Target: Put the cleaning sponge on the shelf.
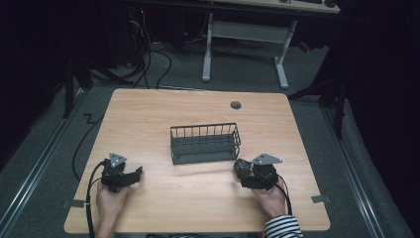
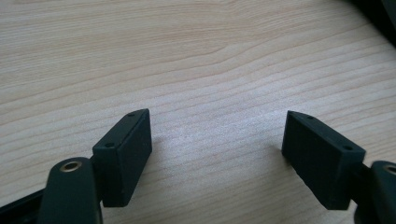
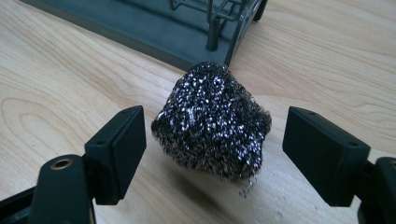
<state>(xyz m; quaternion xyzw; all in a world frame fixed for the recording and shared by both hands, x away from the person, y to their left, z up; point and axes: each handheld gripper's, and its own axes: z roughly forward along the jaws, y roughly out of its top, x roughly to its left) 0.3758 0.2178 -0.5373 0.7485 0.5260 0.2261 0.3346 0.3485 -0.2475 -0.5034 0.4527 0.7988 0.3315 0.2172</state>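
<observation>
Your desk (image 1: 198,198) fills the middle of the frame, a light wooden top with a round grommet hole (image 1: 236,105) near its far edge. A dark wire basket (image 1: 205,143) stands at the centre. Your left tongs (image 1: 134,174) rest at the lower left, on the wood and well apart from the basket, with your hand (image 1: 111,201) behind them and a cable (image 1: 89,198) trailing off the near edge. Your right tongs (image 1: 242,171) sit at the lower right, just below the basket's right corner, with a dark glittering scouring ball (image 1: 241,167) at their tip; whether they grip it you cannot tell from here. Your striped sleeve (image 1: 283,227) shows at the bottom edge.
</observation>
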